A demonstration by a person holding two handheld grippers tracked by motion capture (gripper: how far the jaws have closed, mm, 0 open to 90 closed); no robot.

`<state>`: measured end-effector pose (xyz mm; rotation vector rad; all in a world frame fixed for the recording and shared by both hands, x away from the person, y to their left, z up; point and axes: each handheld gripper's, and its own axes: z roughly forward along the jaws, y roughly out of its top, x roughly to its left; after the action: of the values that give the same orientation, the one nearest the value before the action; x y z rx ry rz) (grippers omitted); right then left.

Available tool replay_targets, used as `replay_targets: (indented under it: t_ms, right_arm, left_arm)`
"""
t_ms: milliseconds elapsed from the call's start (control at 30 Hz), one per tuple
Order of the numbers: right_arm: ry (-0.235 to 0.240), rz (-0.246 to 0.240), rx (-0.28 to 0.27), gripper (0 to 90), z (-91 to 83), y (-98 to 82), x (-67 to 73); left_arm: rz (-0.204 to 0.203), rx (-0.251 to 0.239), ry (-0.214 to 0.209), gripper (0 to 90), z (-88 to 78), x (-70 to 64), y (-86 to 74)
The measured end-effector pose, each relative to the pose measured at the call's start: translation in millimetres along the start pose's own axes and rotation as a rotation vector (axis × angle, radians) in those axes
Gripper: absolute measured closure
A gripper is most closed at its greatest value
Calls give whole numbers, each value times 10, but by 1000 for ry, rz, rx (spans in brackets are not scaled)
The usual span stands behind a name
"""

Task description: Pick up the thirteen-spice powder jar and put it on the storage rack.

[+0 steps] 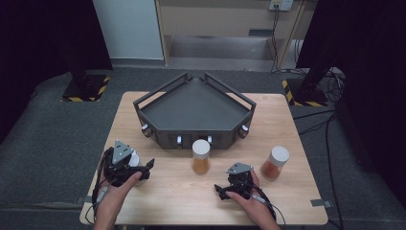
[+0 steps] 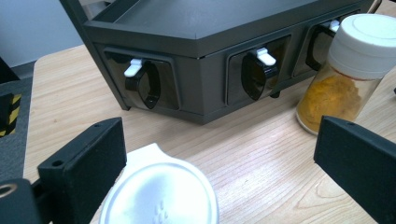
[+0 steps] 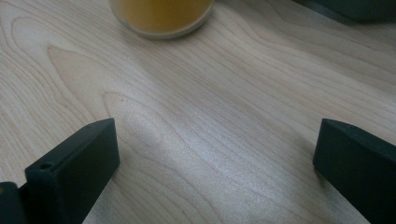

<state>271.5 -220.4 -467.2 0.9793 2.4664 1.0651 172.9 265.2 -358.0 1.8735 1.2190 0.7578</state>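
Observation:
Three white-lidded jars stand on the wooden table (image 1: 167, 191). The one with yellow powder (image 1: 201, 156) (image 2: 348, 74) is in the middle, just in front of the dark rack (image 1: 194, 112) (image 2: 205, 28). An orange-red one (image 1: 274, 163) stands at the right. The third jar's white lid (image 1: 135, 157) (image 2: 161, 193) sits between the spread jaws of my left gripper (image 1: 139, 167) (image 2: 219, 154), which is open and around it without clamping. My right gripper (image 1: 225, 186) (image 3: 215, 158) is open over bare wood, with the yellow jar's base (image 3: 161, 16) ahead of it.
The rack's front face carries black hooks with white tabs (image 2: 144, 81) (image 2: 259, 70). Its raised rails (image 1: 160, 91) enclose a flat tray top. The table's front edge (image 1: 206, 224) lies just behind my hands. Black stands (image 1: 86, 81) and cables (image 1: 330, 81) are on the floor beyond.

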Motion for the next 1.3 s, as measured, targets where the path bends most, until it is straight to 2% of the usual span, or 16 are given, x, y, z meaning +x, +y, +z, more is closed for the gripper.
replay_targets:
  t_ms: [667, 1300]
  right_arm:
    - [0, 0, 0, 5, 0, 0, 0]
    - [0, 0, 0, 4, 0, 0, 0]
  left_arm:
    - [-40, -14, 18, 9, -56, 94, -197]
    - [-65, 25, 26, 11, 26, 134, -338]
